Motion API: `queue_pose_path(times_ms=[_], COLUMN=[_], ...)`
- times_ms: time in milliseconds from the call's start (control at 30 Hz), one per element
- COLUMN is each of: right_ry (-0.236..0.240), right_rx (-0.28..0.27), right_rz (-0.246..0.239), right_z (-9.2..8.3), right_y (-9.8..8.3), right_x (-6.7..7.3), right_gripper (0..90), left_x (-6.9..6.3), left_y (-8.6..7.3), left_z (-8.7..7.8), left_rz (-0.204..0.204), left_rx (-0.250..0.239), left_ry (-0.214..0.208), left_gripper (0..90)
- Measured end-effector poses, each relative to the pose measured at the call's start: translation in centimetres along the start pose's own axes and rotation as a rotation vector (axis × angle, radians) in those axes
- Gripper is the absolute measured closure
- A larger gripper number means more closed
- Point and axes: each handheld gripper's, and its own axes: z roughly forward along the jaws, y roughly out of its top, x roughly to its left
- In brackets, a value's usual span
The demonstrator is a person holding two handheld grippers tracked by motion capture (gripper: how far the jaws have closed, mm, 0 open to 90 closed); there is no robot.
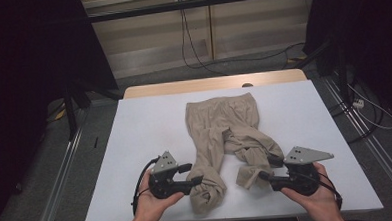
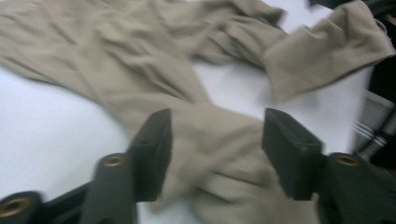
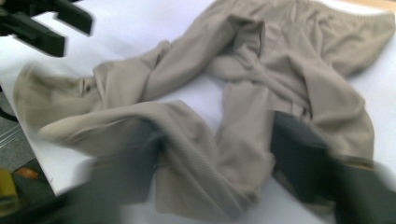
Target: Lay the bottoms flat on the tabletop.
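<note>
- Your left gripper point(image 1: 196, 174) stood with jaws apart, one leg of the beige trousers point(image 1: 224, 124) loose between them.
- Your right gripper point(image 1: 268, 168) straddled the other leg, jaws parted, blurred.
- White table point(image 1: 144, 127) lay under them; grey floor point(image 1: 56, 166), cables point(image 1: 191, 45) and wood panels point(image 1: 250, 23) beyond.
</note>
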Motion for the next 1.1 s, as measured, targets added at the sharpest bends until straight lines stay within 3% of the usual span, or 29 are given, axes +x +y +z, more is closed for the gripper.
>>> queue_pose_path(times_ms=[33,100,133,200,267,300,333,400,433,567,667,800,967,1067,1100], right_ry=[0.002,-0.007,-0.008,-0.031,-0.119,-0.119,-0.155,-0.151,-0.128,-0.104,-0.086,-0.044,-0.02,0.022,0.059], right_rx=[0.004,0.042,0.062,0.099,0.145,0.145,0.197,0.215,0.244,0.196,0.146,0.083,0.046,0.06,0.075], right_rz=[-0.009,-0.036,-0.036,-0.039,-0.071,-0.071,-0.071,-0.061,-0.046,-0.011,0.021,0.026,0.004,-0.024,-0.048], right_z=[0.3,1.5,2.2,3.2,4.4,4.4,5.3,5.6,6.0,5.3,4.5,3.4,3.0,3.9,4.6], right_y=[0.1,0.2,0.2,0.0,0.0,0.0,-0.4,-0.7,-1.2,-1.1,-0.7,-0.1,0.6,0.8,0.9], right_x=[-0.1,-0.5,-0.9,-1.6,-2.8,-2.8,-3.7,-4.0,-4.2,-3.8,-3.5,-2.7,-1.2,0.2,0.9], right_gripper=[61.0,83.4,87.2,88.7,89.0,89.0,89.0,88.7,87.3,63.1,45.9,35.0,34.7,44.8,56.3], left_x=[0.4,1.0,1.1,1.3,1.1,0.9,0.6,0.2,-0.1,-0.8,-0.9,-1.8,-3.8,-5.3,-5.7], left_y=[0.2,0.2,0.1,0.0,-0.2,-0.3,-0.4,-0.8,-1.1,-1.2,-1.4,-1.8,-2.4,-2.8,-3.0], left_z=[0.6,2.0,2.5,3.8,4.5,4.6,4.8,5.1,5.3,4.8,4.2,3.0,1.6,1.1,1.0], left_rz=[0.01,0.033,0.034,0.048,0.069,0.092,0.103,0.106,0.103,0.116,0.121,0.12,0.137,0.141,0.135], left_rx=[0.016,0.058,0.075,0.13,0.154,0.163,0.178,0.201,0.207,0.21,0.207,0.19,0.196,0.202,0.208], left_ry=[0.014,0.051,0.06,0.055,0.016,0.029,0.04,0.019,0.003,-0.031,-0.04,-0.083,-0.144,-0.171,-0.187], left_gripper=[41.3,36.8,34.7,29.9,28.1,28.1,30.6,34.6,44.9,83.5,86.2,86.1,85.8,85.8,82.1])
